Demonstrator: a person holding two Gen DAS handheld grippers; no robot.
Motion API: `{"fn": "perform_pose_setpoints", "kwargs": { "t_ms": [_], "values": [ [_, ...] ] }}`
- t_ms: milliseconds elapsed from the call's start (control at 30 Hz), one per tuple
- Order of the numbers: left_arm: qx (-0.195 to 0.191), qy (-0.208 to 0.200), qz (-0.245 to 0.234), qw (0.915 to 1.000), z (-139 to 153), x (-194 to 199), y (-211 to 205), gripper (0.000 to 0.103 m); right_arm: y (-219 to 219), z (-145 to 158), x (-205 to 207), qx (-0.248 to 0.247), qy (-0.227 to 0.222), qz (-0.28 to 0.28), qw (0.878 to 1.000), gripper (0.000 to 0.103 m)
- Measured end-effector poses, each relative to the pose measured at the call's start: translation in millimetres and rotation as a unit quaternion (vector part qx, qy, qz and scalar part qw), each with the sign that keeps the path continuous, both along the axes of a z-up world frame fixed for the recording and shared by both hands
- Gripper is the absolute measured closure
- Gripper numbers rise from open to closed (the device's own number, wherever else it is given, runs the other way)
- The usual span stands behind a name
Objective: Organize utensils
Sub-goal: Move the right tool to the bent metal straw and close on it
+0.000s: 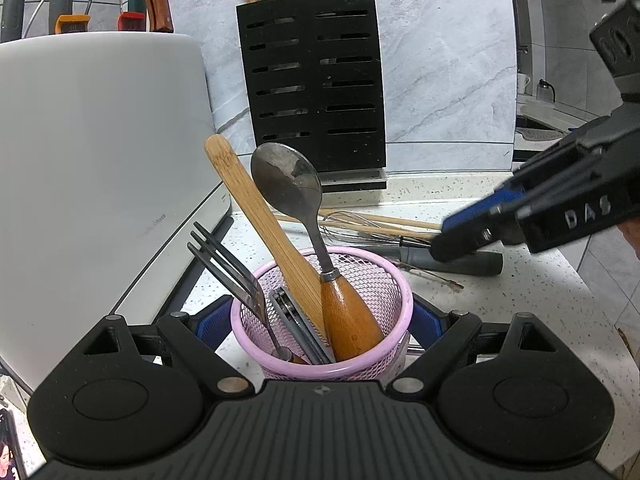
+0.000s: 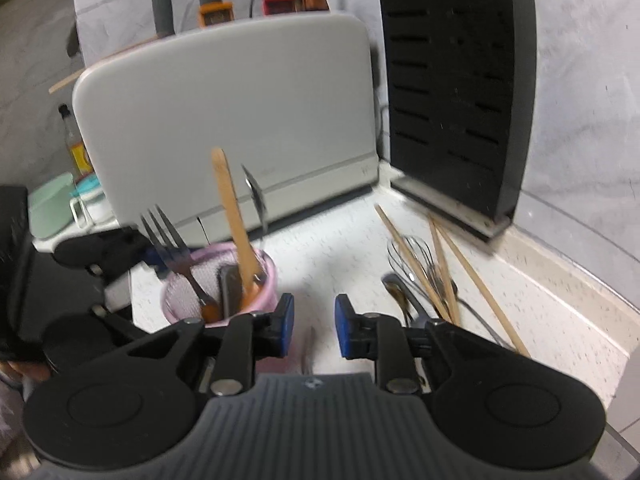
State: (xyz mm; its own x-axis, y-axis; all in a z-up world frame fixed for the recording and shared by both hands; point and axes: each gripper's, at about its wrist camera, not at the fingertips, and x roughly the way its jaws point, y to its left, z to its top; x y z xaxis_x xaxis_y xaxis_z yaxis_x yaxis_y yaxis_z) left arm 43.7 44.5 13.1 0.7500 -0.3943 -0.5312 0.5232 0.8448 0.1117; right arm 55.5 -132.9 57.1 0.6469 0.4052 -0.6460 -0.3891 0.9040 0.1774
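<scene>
A pink mesh cup [image 1: 405,300] stands on the counter between the blue pads of my left gripper [image 1: 322,320], which is shut on its sides. It holds a fork [image 1: 224,260], a wooden spatula [image 1: 248,208], a wood-handled spoon [image 1: 286,180] and a metal tool. In the right wrist view the cup [image 2: 272,276] is at lower left. My right gripper [image 2: 314,326] hovers open over bare counter just right of it, nothing between its pads. A whisk [image 2: 412,252], chopsticks [image 2: 476,276] and a metal utensil lie loose to its right.
A black knife block [image 1: 316,88] stands against the back wall. A large white appliance [image 1: 100,160] fills the left side. A dark-handled utensil [image 1: 472,264] lies beside the whisk [image 1: 352,224]. The counter's edge [image 1: 592,300] runs along the right.
</scene>
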Motion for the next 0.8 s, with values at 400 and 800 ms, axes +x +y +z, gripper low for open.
{"fn": "perform_pose_setpoints", "kwargs": {
  "t_ms": [400, 800],
  "values": [
    [0.003, 0.003, -0.007, 1.0, 1.8, -1.7, 2.0, 0.0, 11.7, -15.4, 9.7, -0.088, 0.067, 0.075, 0.991, 0.084],
    [0.003, 0.004, -0.012, 0.9999, 2.7, -3.2, 3.9, 0.0, 39.6, -42.4, 29.5, -0.187, 0.159, 0.141, 0.959, 0.084]
  ]
}}
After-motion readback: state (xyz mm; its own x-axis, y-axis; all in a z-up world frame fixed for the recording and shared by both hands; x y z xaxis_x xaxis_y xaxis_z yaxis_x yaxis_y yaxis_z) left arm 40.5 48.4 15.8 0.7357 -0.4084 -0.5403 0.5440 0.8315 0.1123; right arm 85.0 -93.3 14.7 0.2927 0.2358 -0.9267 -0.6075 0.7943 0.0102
